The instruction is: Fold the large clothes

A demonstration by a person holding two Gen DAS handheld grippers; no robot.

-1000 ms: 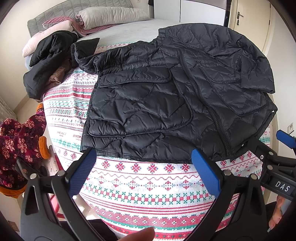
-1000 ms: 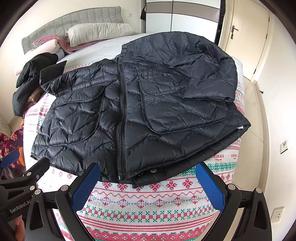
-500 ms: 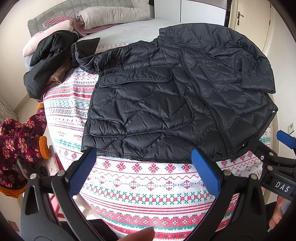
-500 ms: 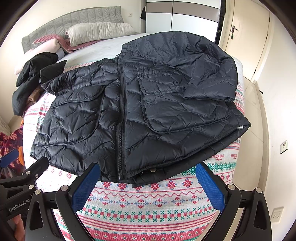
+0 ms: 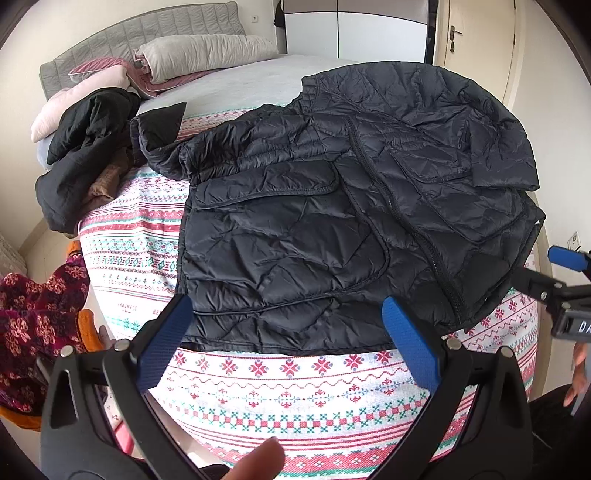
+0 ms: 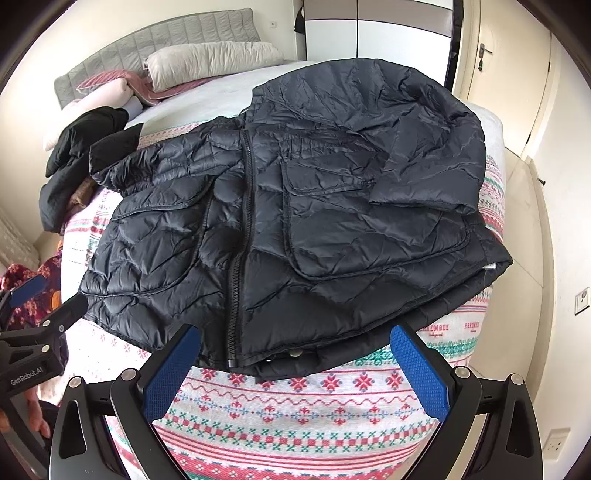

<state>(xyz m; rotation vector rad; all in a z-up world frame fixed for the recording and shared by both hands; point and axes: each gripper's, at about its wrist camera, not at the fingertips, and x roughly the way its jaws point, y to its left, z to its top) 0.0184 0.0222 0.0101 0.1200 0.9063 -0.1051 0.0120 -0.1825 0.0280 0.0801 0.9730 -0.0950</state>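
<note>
A black quilted puffer jacket (image 5: 332,206) (image 6: 295,206) lies front up, zipped, across the patterned blanket (image 5: 295,387) (image 6: 295,406) on the bed. Its right sleeve (image 6: 432,166) is folded over the chest; the left sleeve (image 5: 166,147) stretches out to the left. My left gripper (image 5: 291,339) hovers open just short of the jacket's hem, nothing between its blue pads. My right gripper (image 6: 295,365) is open over the hem near the zipper's bottom end, also empty. Each gripper shows at the edge of the other's view.
A pile of dark clothes (image 5: 85,158) lies at the bed's left edge, with pillows (image 5: 199,55) and a grey headboard (image 5: 147,33) behind. A floral garment (image 5: 33,317) sits low on the left. A door (image 5: 476,44) and wardrobe (image 6: 376,29) stand behind the bed.
Both grippers have edged slightly forward toward the jacket's hem. The jacket has not moved and both grippers stay open.
</note>
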